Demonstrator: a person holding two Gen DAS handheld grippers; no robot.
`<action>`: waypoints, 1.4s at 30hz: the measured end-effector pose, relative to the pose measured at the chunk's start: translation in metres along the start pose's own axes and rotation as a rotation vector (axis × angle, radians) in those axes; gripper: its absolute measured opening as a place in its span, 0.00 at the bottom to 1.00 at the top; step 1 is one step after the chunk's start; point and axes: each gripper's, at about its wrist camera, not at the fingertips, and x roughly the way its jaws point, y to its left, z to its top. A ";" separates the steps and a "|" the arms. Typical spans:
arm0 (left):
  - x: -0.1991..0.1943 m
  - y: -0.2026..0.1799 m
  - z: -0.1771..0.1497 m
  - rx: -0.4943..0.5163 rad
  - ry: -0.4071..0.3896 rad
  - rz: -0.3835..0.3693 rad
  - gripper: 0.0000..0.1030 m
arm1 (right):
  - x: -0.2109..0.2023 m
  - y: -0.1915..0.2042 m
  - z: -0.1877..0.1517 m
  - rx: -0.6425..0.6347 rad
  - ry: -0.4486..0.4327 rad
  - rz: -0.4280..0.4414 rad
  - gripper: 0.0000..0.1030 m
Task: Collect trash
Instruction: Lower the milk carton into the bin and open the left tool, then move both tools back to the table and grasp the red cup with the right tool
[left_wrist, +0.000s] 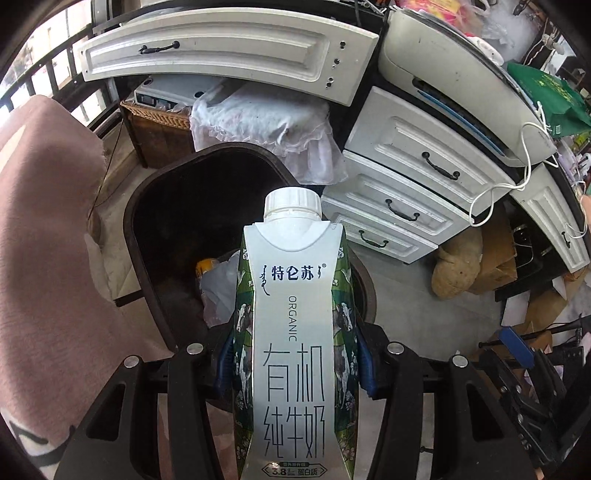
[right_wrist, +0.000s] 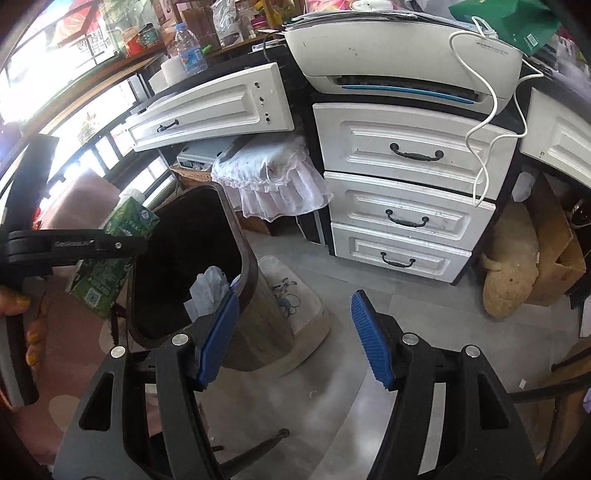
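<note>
My left gripper (left_wrist: 295, 365) is shut on a white and green milk carton (left_wrist: 293, 332) with a white screw cap, held over the open dark trash bin (left_wrist: 177, 206). The bin holds a crumpled plastic bag (left_wrist: 218, 284) and an orange item (left_wrist: 205, 266). In the right wrist view the same carton (right_wrist: 114, 258) and left gripper (right_wrist: 74, 245) are at the left, beside the bin's rim (right_wrist: 225, 206). My right gripper (right_wrist: 293, 334) is open and empty, just right of the bin, above the floor.
A white drawer unit (right_wrist: 402, 192) stands behind the bin, with a printer (right_wrist: 406, 55) on top. A lace-covered item (right_wrist: 277, 177) and a wicker basket (left_wrist: 155, 129) sit behind the bin. A pink cloth (left_wrist: 48, 240) lies at left. Cardboard and a tan plush (right_wrist: 513, 266) are at right.
</note>
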 end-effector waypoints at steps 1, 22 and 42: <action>0.004 0.001 0.002 -0.006 0.003 0.008 0.49 | -0.003 0.000 -0.002 -0.002 -0.003 -0.001 0.62; -0.088 -0.004 -0.016 0.071 -0.197 -0.018 0.91 | -0.029 0.036 0.006 -0.091 -0.041 0.052 0.62; -0.241 0.090 -0.114 -0.024 -0.474 0.152 0.95 | -0.053 0.194 0.028 -0.413 0.012 0.379 0.74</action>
